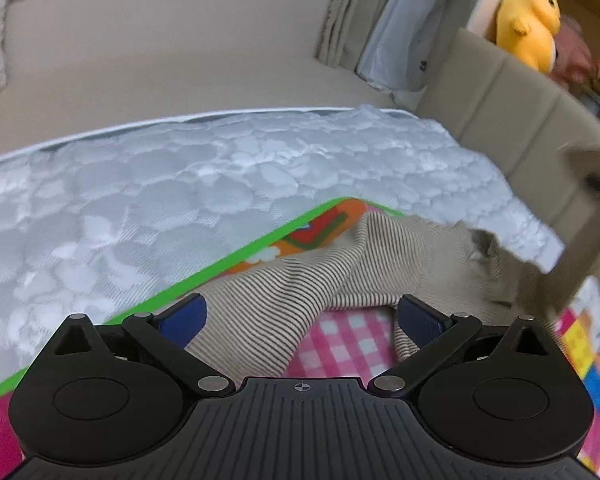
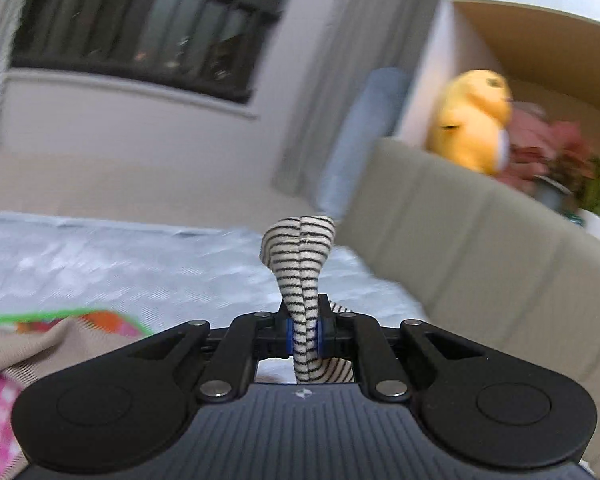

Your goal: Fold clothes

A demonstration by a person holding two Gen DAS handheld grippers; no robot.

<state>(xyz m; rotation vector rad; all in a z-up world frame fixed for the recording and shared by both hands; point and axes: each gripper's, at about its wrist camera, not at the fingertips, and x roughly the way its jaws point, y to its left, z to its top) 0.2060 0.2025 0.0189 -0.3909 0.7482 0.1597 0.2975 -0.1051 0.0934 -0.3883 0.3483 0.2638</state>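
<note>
A beige striped garment (image 1: 300, 280) lies crumpled on a colourful play mat (image 1: 320, 228) spread over the bed. My left gripper (image 1: 300, 316) hovers open just above it, its blue pads on either side of a fold of the cloth without closing on it. The garment's right part rises off the mat towards the upper right, where it blurs. In the right wrist view my right gripper (image 2: 304, 330) is shut on a bunched piece of the striped garment (image 2: 300, 256), which sticks up above the fingers. More of the cloth lies at the lower left.
A white quilted mattress (image 1: 160, 184) stretches behind the mat. A beige padded headboard (image 1: 512, 120) stands at the right, with a yellow plush toy (image 1: 528, 24) and red plants (image 2: 556, 156) on a shelf behind it. A barred window (image 2: 140, 32) is at the back.
</note>
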